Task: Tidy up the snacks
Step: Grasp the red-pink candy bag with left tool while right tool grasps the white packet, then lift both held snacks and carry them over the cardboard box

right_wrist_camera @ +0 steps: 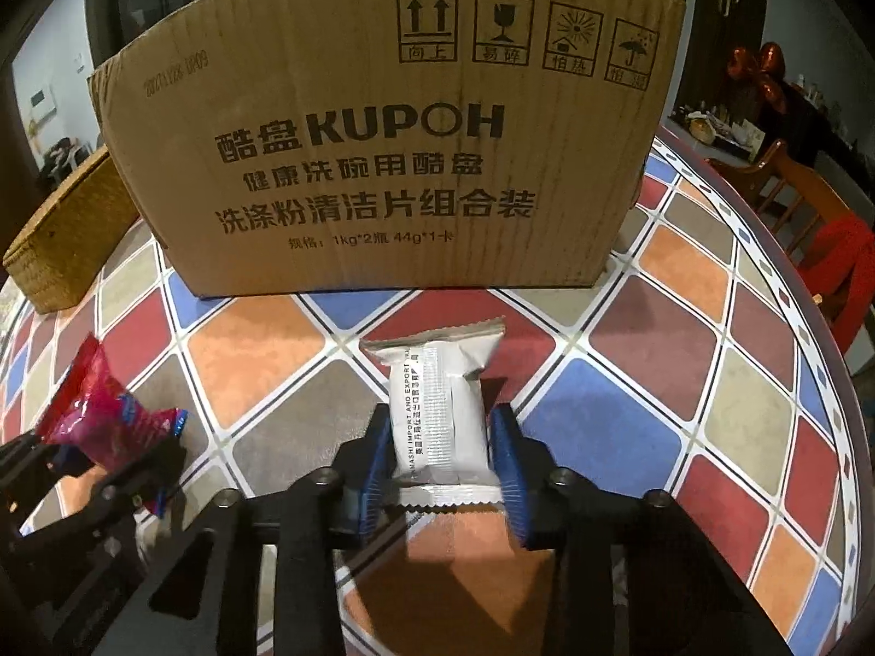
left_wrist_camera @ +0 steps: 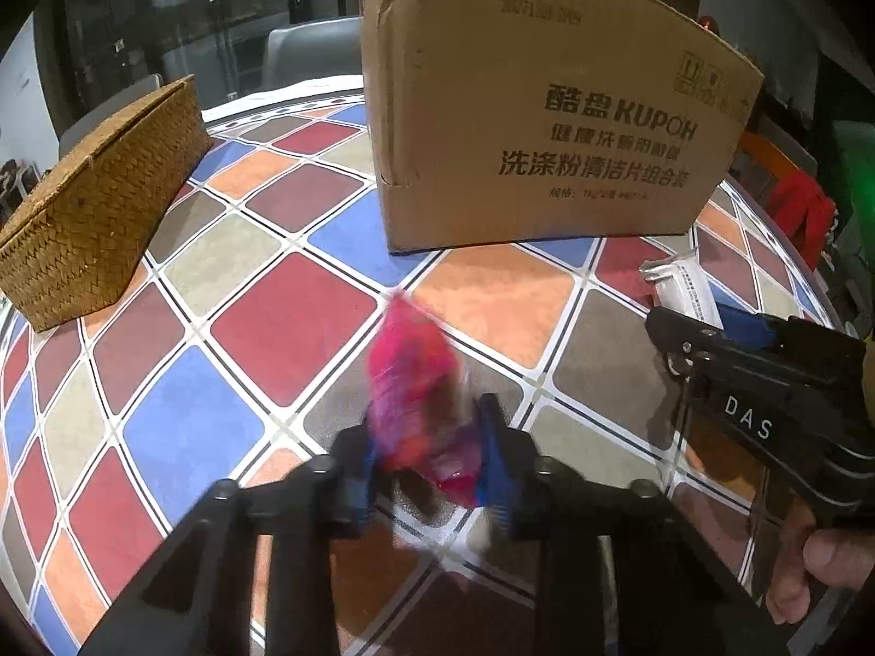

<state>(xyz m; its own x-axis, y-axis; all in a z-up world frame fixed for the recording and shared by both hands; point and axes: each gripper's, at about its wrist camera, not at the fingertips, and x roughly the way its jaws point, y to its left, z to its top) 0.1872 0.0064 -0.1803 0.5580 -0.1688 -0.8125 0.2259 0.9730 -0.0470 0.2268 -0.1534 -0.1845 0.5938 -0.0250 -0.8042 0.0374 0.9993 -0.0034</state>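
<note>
Nearest the left wrist camera, the left hand-held gripper (left_wrist_camera: 432,464) has its blue pads closed on a pink snack packet (left_wrist_camera: 415,382). The packet is blurred; its long axis runs forward and away from the jaws, its free end toward the cardboard box (left_wrist_camera: 547,126). In the right wrist view the right hand-held gripper (right_wrist_camera: 443,454) stands narrowed about a white snack packet (right_wrist_camera: 437,410). The blue pads meet the packet's two long sides, so the packet's long axis lies along the pointing line of the fingers, one crimped end between the jaws and the other toward the box. The packet appears to rest on or just above the chequered bench (right_wrist_camera: 629,437); which of the two cannot be told.

The two grippers lie side by side, near each other, each with its own packet. Straight beyond both stands the box, its printed wall facing them and its open top above the level of the packets; the right gripper faces it more squarely. The woven basket (left_wrist_camera: 98,218) lies farther off to the left, nearer the left hand. Judged from this layout, either packet must rise over the box wall, or travel left to the basket.
</note>
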